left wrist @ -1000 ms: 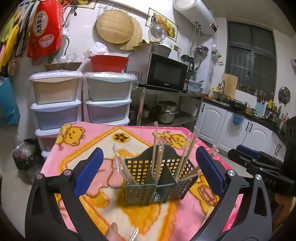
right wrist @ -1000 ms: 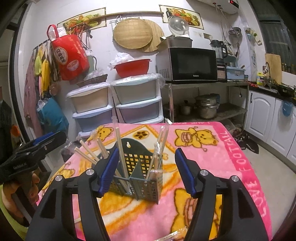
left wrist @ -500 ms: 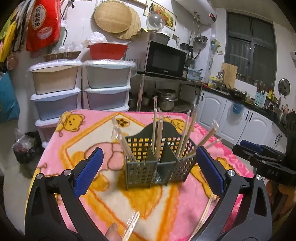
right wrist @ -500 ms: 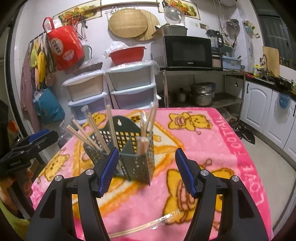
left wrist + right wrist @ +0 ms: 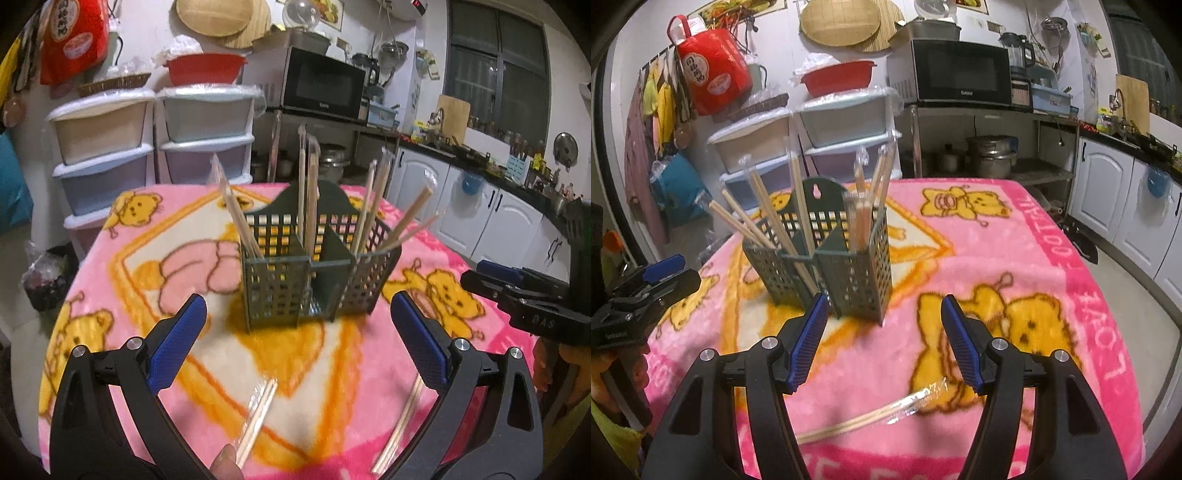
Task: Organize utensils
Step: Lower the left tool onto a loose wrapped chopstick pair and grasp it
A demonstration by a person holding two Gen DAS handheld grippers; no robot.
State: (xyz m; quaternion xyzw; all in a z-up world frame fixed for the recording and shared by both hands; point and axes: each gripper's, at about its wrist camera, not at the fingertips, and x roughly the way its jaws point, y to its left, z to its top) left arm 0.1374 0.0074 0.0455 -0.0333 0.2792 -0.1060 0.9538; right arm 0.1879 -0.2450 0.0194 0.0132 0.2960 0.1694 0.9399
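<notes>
Both grippers (image 5: 295,343) (image 5: 881,338) gaping, nothing held. I'd line up square over that wrapped chopstick pair (image 5: 871,415), probably slippery, before pinching.

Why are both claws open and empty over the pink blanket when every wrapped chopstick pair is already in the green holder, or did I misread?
Misread on one point: not every pair is in. The left wrist view shows two wrapped chopstick pairs lying on the pink blanket in front of the green holder. Left claw and right claw are open and empty.
</notes>
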